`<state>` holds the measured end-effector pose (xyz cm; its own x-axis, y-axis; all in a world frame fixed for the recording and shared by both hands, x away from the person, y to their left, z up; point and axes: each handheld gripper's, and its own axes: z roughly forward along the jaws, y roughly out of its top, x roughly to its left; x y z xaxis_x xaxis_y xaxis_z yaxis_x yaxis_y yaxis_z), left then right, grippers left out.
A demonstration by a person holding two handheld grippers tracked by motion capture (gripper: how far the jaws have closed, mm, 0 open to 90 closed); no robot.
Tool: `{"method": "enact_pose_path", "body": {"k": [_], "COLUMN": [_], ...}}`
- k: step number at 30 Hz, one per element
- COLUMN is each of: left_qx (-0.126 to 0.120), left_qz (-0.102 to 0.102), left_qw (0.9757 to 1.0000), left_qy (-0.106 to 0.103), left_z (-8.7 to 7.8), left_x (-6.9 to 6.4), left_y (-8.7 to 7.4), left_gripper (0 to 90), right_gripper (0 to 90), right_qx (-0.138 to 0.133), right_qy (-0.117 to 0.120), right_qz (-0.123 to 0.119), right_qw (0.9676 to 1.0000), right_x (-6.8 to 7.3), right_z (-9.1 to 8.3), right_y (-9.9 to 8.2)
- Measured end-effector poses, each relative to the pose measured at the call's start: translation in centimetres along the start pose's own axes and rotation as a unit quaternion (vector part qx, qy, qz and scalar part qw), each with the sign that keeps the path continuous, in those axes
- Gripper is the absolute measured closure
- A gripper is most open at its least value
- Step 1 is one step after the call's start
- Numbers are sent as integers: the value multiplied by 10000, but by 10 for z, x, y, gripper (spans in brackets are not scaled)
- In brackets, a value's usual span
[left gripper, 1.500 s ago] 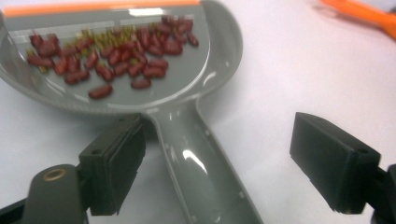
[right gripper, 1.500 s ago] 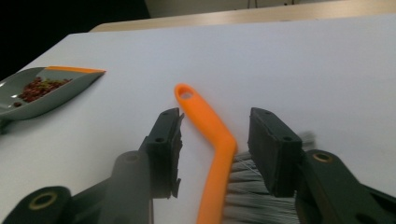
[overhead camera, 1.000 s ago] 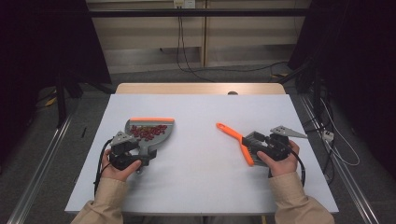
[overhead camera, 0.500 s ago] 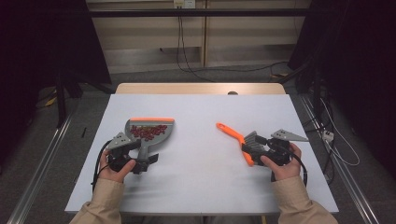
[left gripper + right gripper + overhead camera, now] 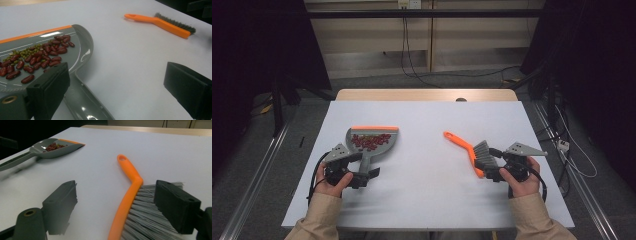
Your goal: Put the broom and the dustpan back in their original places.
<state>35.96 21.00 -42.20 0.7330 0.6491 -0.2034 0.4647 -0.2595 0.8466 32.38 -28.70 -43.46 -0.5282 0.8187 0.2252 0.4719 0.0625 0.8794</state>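
Note:
A grey dustpan (image 5: 371, 142) with an orange lip lies on the white table (image 5: 427, 200), left of centre. It holds red kidney beans (image 5: 37, 62) and small green beans. Its handle (image 5: 85, 102) runs between the jaws of my left gripper (image 5: 368, 175), close to the left jaw, and no pad presses on it. Those jaws opened a little wider within the last second. An orange brush (image 5: 462, 145) with grey bristles (image 5: 150, 220) lies right of centre. My right gripper (image 5: 122, 210) straddles its head, and its jaws have just been opening, with the pads clear of the brush.
The table's near edge runs just behind both hands. A wooden strip (image 5: 427, 95) borders the far edge. Cables (image 5: 412, 55) lie on the floor beyond it, and metal rails flank the table on both sides.
The right gripper's jaws have spread apart off the brush, and that hand has slid slightly toward the near edge. Dustpan and brush lie where they were.

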Motion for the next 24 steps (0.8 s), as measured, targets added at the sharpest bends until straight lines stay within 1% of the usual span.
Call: {"method": "enact_pose_path", "body": {"k": [4, 11, 16, 24], "left_qx": [8, 18, 11, 75], "left_qz": [22, -21, -67, -29], "left_qw": [10000, 10000, 10000, 10000], "left_qy": [-77, -87, -47, -14], "left_z": [-2, -6, -10, -14], "left_x": [1, 6, 9, 13], "left_y": [-2, -7, -10, -15], "left_gripper": [66, 66, 66, 66], "right_gripper": [183, 183, 183, 183], "right_qx": [26, 44, 71, 106], "right_qy": [-12, -38, -70, -99], "right_qz": [-43, -75, -87, -113], "right_qw": [10000, 10000, 9999, 9998], "right_x": [-1, -4, -6, -8], "right_z": [-3, -8, -11, -16], "right_y": [-2, -6, -10, -13]}}
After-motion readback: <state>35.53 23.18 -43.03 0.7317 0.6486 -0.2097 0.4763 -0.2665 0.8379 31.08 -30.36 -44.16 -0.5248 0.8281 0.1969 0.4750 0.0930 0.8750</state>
